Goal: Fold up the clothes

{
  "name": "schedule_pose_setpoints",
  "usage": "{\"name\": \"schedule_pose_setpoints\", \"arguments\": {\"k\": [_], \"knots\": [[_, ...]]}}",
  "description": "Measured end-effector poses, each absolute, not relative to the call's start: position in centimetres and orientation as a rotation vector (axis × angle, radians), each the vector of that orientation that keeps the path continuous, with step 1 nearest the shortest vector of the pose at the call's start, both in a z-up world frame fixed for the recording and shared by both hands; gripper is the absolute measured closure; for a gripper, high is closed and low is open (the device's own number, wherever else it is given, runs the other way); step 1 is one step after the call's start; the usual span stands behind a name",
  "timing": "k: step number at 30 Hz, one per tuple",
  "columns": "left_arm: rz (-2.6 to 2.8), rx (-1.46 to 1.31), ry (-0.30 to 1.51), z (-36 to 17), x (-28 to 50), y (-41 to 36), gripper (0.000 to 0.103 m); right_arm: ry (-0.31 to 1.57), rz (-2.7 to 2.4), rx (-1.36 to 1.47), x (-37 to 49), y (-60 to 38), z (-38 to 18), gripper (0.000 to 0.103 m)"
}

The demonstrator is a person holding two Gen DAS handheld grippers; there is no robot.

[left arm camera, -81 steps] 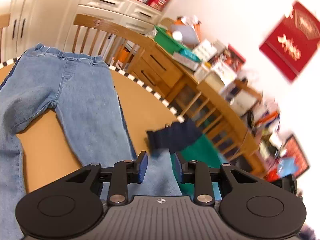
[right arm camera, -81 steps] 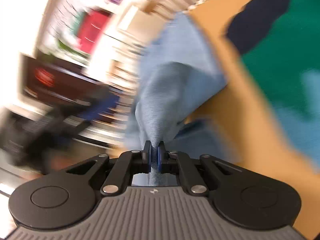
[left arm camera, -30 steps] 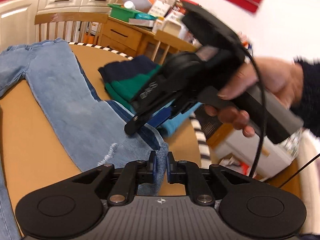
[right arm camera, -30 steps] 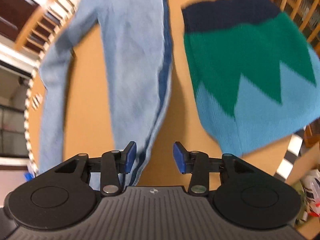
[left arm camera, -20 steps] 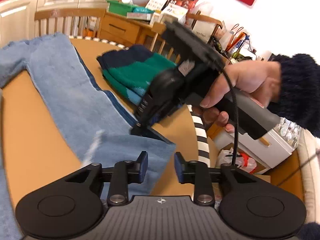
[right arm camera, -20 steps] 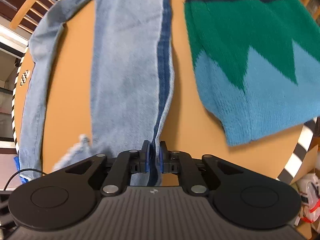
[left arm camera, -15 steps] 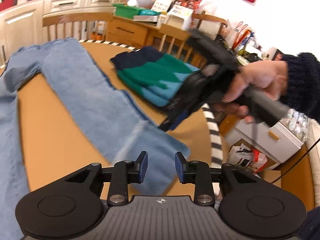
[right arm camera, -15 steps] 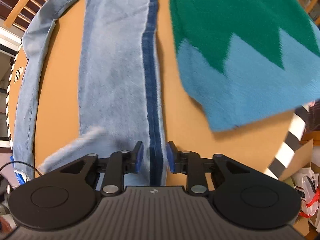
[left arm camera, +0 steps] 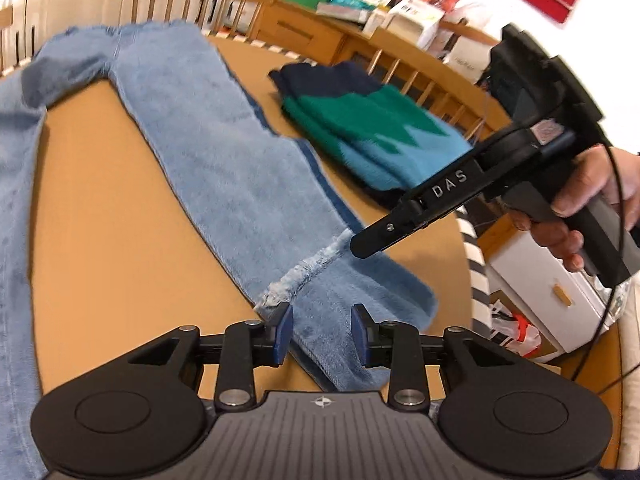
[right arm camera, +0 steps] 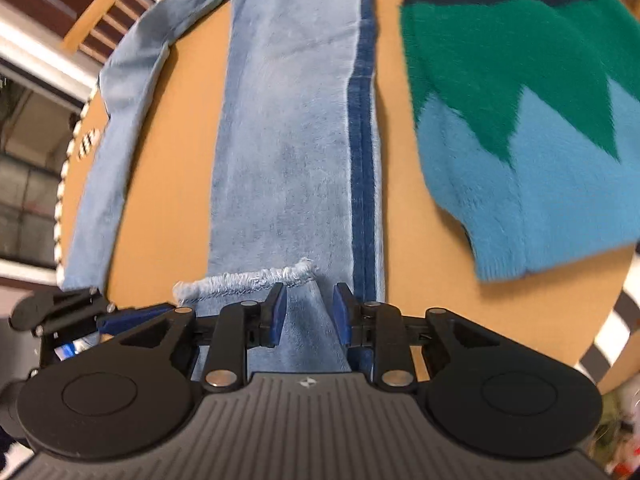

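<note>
- Left wrist view: left gripper (left arm camera: 321, 338) fingers apart, jeans (left arm camera: 224, 160) cuff lying between them on the desk (left arm camera: 108, 248), unpinched.
- Right gripper (right arm camera: 307, 312) fingers likewise apart astride the frayed hem (right arm camera: 248, 278), likely positioned for regrasping.

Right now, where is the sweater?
In both wrist views the sweater lies folded on the table, right of the jeans, near the table's edge.

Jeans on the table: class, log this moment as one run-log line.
jeans: flat, hem folded back | left claw: open over hem | right claw: open over hem | sweater: folded beside
</note>
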State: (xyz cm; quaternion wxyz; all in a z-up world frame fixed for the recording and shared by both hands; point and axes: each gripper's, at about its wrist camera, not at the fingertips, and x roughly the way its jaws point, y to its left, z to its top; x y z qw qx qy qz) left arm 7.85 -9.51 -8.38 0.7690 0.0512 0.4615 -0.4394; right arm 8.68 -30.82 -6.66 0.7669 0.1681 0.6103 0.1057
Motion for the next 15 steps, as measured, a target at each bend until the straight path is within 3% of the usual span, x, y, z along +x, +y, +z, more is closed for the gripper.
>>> {"name": "schedule_pose_setpoints", "arguments": {"k": [2,3,4,15], "knots": [[-0.952,0.108,1.011,-8.7,8.0,-9.7,0.07,1.326,0.255,0.356,8.7,-30.6,-6.9,0.079],[-0.953,0.104,1.016,-8.8,8.0,-9.7,0.07,1.33,0.261,0.344,8.6,-30.5,-6.9,0.095],[-0.958,0.097,1.02,-8.8,7.9,-9.6,0.07,1.333,0.268,0.334,8.5,-30.4,-6.9,0.098],[-1.06,0.036,1.021,-4.6,6.7,-7.8,0.066,1.37,0.386,0.431,2.8,-32.0,-2.8,0.099]]}}
